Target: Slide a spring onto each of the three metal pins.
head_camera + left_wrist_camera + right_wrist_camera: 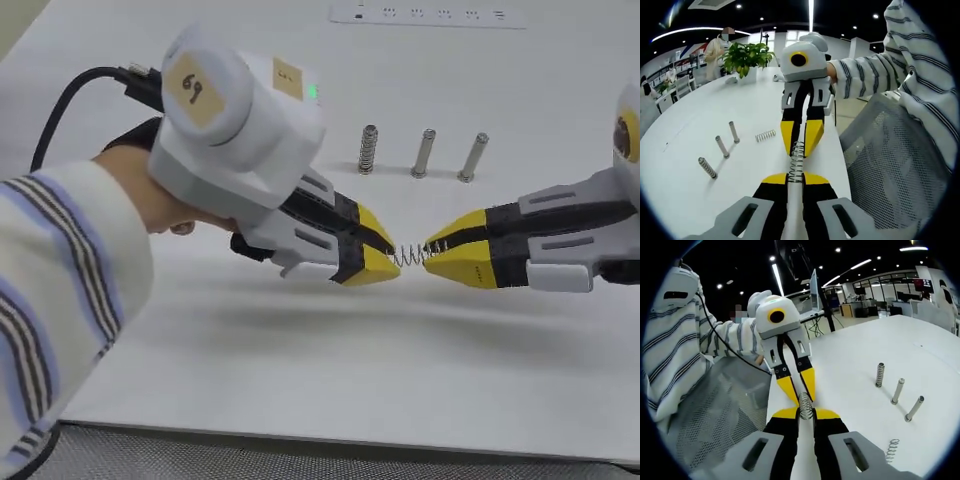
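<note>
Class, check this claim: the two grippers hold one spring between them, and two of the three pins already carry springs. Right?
One pin, not two: in the head view the left pin carries a fitted spring, while the middle pin and right pin are bare. The left gripper and right gripper do hold one spring between them.

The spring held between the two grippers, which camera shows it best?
The left gripper view: the spring runs lengthwise, coils distinct. The head view shows it small, side-on; the right gripper view shows it foreshortened, nearly end-on.
</note>
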Demonstrator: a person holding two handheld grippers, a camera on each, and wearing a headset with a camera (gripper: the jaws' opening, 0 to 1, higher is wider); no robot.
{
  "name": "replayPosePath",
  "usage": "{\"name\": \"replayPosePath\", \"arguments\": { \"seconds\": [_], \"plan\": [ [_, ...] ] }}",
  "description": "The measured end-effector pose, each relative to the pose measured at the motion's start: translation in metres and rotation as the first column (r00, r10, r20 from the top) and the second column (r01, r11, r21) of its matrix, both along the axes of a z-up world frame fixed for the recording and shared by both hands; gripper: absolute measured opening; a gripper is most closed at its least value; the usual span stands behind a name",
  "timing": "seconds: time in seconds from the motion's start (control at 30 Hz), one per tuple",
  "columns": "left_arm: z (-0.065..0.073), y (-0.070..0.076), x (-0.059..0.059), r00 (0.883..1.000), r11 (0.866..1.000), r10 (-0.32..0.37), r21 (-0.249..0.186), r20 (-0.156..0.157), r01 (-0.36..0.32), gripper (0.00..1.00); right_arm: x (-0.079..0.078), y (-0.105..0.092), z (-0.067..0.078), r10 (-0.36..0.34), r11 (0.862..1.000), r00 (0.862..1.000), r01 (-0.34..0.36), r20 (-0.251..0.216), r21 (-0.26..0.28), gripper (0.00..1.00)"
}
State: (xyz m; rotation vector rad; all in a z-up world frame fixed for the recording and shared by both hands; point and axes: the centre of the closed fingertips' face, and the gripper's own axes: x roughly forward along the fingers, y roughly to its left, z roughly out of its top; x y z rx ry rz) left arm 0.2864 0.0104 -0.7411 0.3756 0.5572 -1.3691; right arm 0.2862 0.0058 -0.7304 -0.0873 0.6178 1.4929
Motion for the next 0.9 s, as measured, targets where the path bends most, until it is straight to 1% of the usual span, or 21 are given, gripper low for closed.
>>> {"name": "replayPosePath", "arguments": {
  "seconds": [0.03, 0.1, 0.17, 0.27, 0.37, 0.43, 0.47, 0.53, 0.57, 0.67, 0.7, 0.77, 0.8, 0.83, 0.87, 0.9],
  "plan": [
    [0.000, -0.001, -0.001, 1.000, 1.000, -0.001, -0.001, 0.003, 0.001, 0.01, -0.001, -0.001, 0.000, 0.001, 1.000, 1.000, -0.001, -0.006, -0.008, 0.08],
    [-0.001, -0.002, -0.001, 1.000, 1.000, 0.005, -0.012, 0.010, -0.005, 0.01, -0.002, -0.004, -0.001, -0.013, 1.000, 0.999, 0.012, -0.048, -0.027, 0.08],
    [-0.001, -0.004, -0.001, 1.000, 1.000, 0.015, -0.022, 0.013, -0.015, 0.01, -0.002, -0.005, -0.001, -0.009, 0.999, 0.999, 0.007, -0.041, -0.035, 0.08],
    [-0.002, -0.006, -0.002, 1.000, 0.999, 0.019, -0.029, 0.010, -0.019, 0.01, -0.002, -0.007, -0.001, 0.001, 0.998, 0.999, -0.004, -0.051, -0.056, 0.08],
    [-0.003, -0.007, -0.003, 1.000, 0.999, 0.024, -0.034, 0.014, -0.023, 0.01, -0.003, -0.007, -0.001, 0.017, 0.996, 0.999, -0.020, -0.039, -0.085, 0.08],
    [-0.002, -0.009, -0.003, 0.999, 0.999, 0.031, -0.044, 0.017, -0.030, 0.01, -0.003, -0.007, 0.001, 0.027, 0.994, 0.999, -0.029, -0.025, -0.103, 0.08],
    [-0.001, -0.009, -0.001, 0.999, 0.998, 0.043, -0.057, 0.023, -0.042, 0.01, -0.002, -0.008, 0.002, 0.032, 0.993, 0.999, -0.033, -0.008, -0.117, 0.07],
    [0.000, -0.011, -0.001, 0.998, 0.995, 0.061, -0.080, 0.015, -0.060, 0.01, -0.002, -0.009, 0.003, 0.046, 0.989, 0.999, -0.043, 0.021, -0.140, 0.07],
    [0.002, -0.012, -0.001, 0.998, 0.994, 0.064, -0.091, 0.017, -0.063, 0.01, -0.003, -0.009, 0.005, 0.067, 0.986, 0.996, -0.059, 0.050, -0.156, 0.07],
    [0.004, -0.013, -0.003, 0.998, 0.992, 0.064, -0.111, 0.016, -0.061, 0.01, -0.006, -0.009, 0.009, 0.095, 0.979, 0.992, -0.080, 0.079, -0.185, 0.07],
    [0.005, -0.015, -0.003, 0.998, 0.991, 0.063, -0.120, 0.011, -0.061, 0.01, -0.006, -0.009, 0.011, 0.115, 0.975, 0.989, -0.094, 0.097, -0.201, 0.07],
    [0.006, -0.016, -0.003, 0.998, 0.989, 0.066, -0.132, 0.009, -0.064, 0.01, -0.005, -0.010, 0.013, 0.130, 0.966, 0.985, -0.099, 0.118, -0.237, 0.07],
    [0.006, -0.017, -0.003, 0.998, 0.989, 0.066, -0.135, 0.012, -0.064, 0.01, -0.005, -0.010, 0.014, 0.136, 0.963, 0.983, -0.101, 0.126, -0.252, 0.07],
    [0.007, -0.018, -0.003, 0.998, 0.988, 0.062, -0.140, 0.018, -0.059, 0.01, -0.006, -0.011, 0.016, 0.147, 0.955, 0.980, -0.105, 0.137, -0.278, 0.07],
    [0.008, -0.019, -0.003, 0.998, 0.988, 0.059, -0.143, 0.026, -0.055, 0.01, -0.007, -0.011, 0.018, 0.154, 0.950, 0.978, -0.107, 0.143, -0.292, 0.07],
    [0.009, -0.021, -0.004, 0.998, 0.987, 0.058, -0.152, 0.026, -0.053, 0.01, -0.007, -0.011, 0.020, 0.164, 0.946, 0.975, -0.112, 0.151, -0.306, 0.07]
  ]
}}
